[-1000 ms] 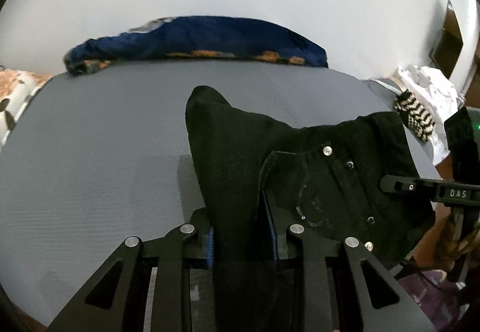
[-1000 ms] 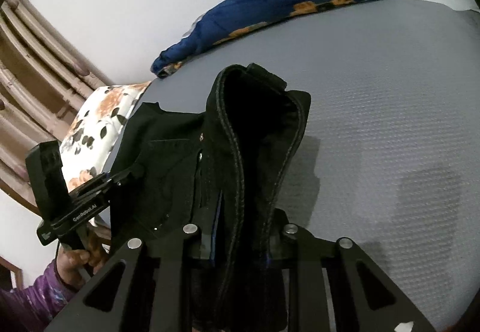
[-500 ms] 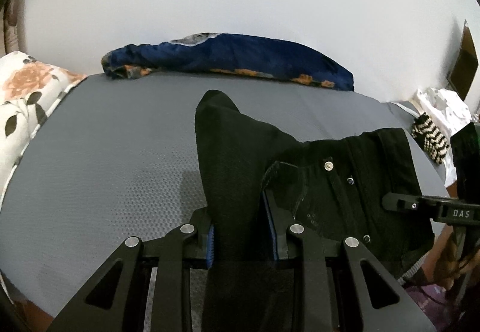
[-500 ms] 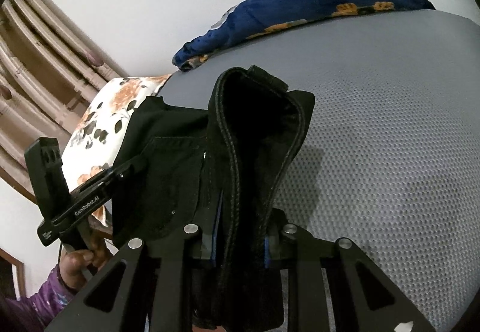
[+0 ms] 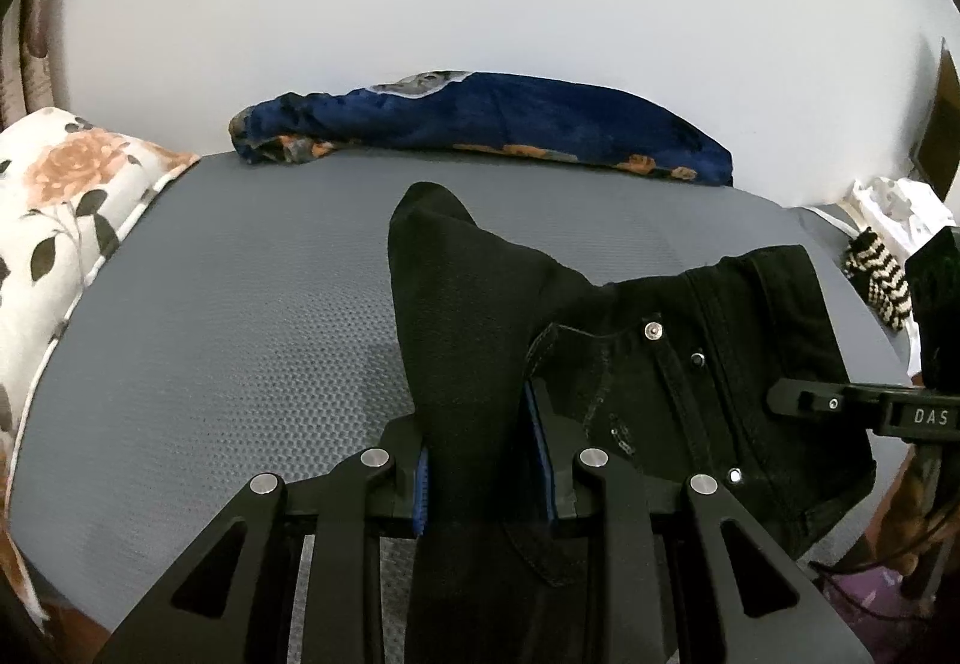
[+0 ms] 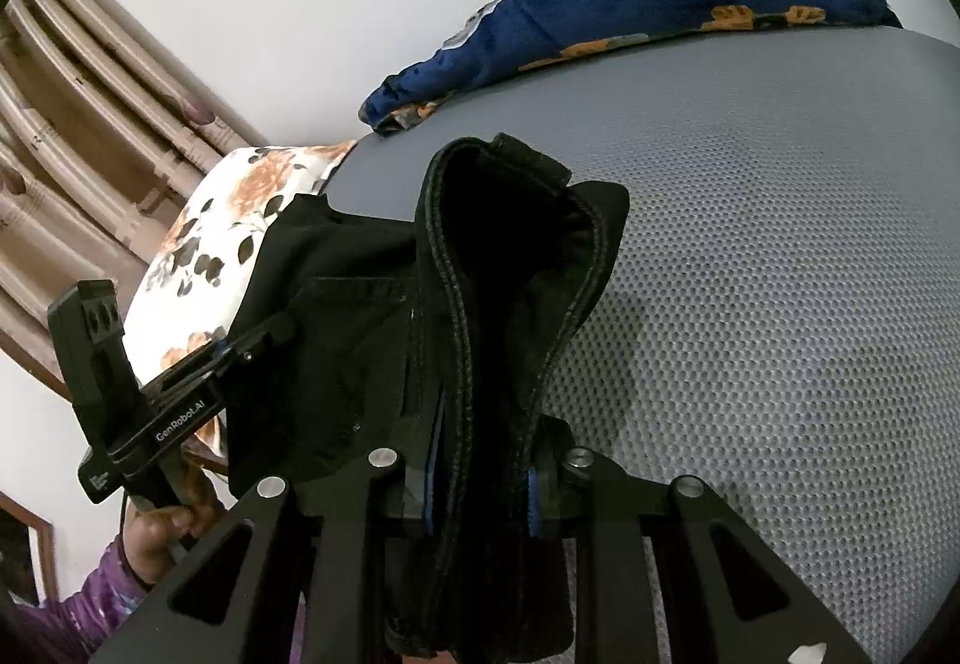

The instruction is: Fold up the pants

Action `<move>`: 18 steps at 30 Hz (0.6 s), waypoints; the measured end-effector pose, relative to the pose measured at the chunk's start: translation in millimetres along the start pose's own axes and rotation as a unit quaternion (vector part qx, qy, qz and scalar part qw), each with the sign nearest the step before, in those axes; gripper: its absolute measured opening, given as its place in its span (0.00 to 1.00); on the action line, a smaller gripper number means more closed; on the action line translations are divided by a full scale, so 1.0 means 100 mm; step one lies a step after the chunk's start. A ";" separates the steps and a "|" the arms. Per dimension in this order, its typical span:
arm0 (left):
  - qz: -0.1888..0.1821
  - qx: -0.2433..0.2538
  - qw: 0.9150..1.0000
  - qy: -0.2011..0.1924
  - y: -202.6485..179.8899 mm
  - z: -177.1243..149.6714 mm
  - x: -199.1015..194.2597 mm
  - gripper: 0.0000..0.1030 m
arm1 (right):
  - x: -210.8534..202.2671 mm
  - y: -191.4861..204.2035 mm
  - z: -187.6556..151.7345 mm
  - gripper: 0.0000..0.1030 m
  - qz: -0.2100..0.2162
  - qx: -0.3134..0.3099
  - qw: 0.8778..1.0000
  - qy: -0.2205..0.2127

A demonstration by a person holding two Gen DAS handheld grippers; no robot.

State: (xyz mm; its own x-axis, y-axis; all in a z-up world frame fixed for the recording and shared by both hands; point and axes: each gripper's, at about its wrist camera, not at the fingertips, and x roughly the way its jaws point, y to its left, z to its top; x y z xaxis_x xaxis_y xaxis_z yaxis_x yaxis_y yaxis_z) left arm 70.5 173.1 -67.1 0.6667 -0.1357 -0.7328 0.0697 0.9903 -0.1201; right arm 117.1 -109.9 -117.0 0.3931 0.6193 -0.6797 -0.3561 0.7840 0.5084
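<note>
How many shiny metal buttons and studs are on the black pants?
3 show in the left wrist view on the black pants: one by the pocket's top corner, one darker beside it, one low near the hem. Folds may hide more.

I see black pants (image 5: pixel 690 364) held up over the gray bed, bunched at both ends. They have small silver buttons and a stitched pocket. The thick waistband (image 6: pixel 480 304) stands up in a fold, and the cloth hangs between.

Soft even light, fisheye-warped edges
</note>
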 end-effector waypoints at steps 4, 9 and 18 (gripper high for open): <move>0.005 -0.001 1.000 -0.002 0.07 0.04 -0.01 0.26 | 0.06 0.05 0.01 0.19 0.003 -0.002 1.000 0.001; 0.009 -0.003 1.000 -0.003 0.16 0.07 -0.01 0.26 | 0.14 0.11 0.05 0.19 0.006 -0.004 1.000 0.006; 0.014 -0.007 1.000 -0.004 0.31 0.14 0.03 0.26 | 0.27 0.20 0.12 0.19 0.008 -0.007 1.000 0.014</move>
State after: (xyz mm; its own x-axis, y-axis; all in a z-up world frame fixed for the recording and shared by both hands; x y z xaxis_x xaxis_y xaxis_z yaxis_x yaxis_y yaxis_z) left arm 85.2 203.3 -63.4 0.6746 -0.1067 -0.7305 0.0402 0.9933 -0.1080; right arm 130.5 -77.7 -119.0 0.3635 0.6301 -0.6862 -0.3739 0.7733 0.5121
